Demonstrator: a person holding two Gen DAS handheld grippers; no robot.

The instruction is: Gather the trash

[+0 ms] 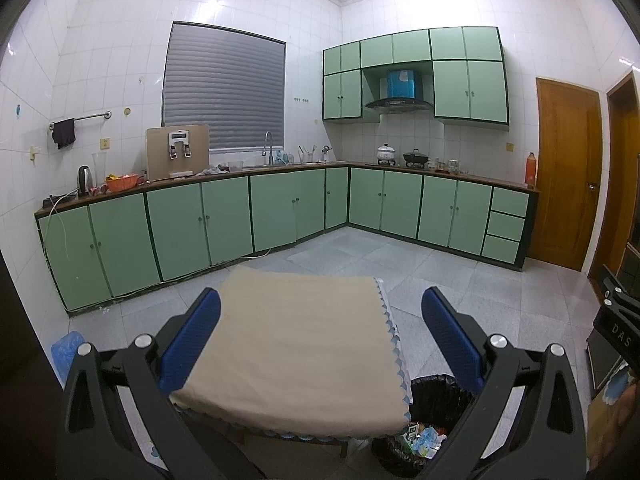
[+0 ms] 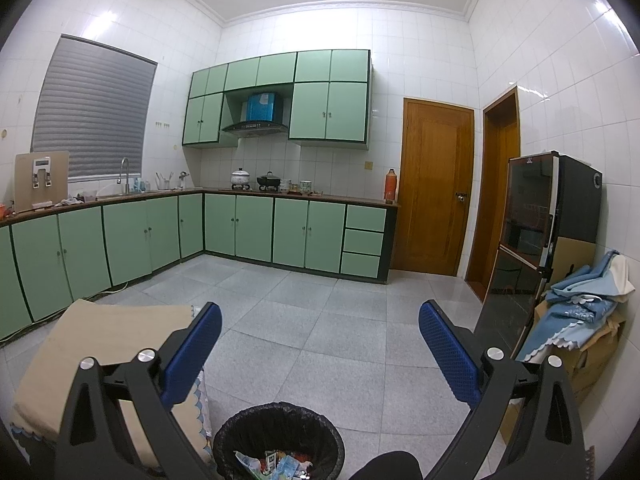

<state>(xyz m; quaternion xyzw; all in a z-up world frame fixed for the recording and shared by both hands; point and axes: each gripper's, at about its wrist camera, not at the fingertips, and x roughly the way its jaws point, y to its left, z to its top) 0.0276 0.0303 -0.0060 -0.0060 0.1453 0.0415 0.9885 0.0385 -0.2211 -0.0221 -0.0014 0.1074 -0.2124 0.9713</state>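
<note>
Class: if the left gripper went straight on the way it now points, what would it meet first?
Probably the table: its beige cloth fills the gap between the open left gripper's fingers. Depth is unclear, though; held high enough, it might pass over toward the green cabinets beyond.

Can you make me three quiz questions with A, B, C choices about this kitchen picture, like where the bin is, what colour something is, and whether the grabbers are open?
1. Where does the trash bin stand?
A. On the counter
B. On the floor beside the cloth-covered table
C. Inside a cupboard

2. What colour are the cabinet doors?
A. Light green
B. Red
C. Yellow

3. How is the right gripper?
A. Shut on a bottle
B. Shut on a paper
C. Open and holding nothing

Answers:
1 B, the black-lined bin sits on the grey tiles next to the table's edge.
2 A, every door along the counter and wall is pale green.
3 C, its blue fingers stand wide apart with only floor between them; the left gripper looks the same.
</note>
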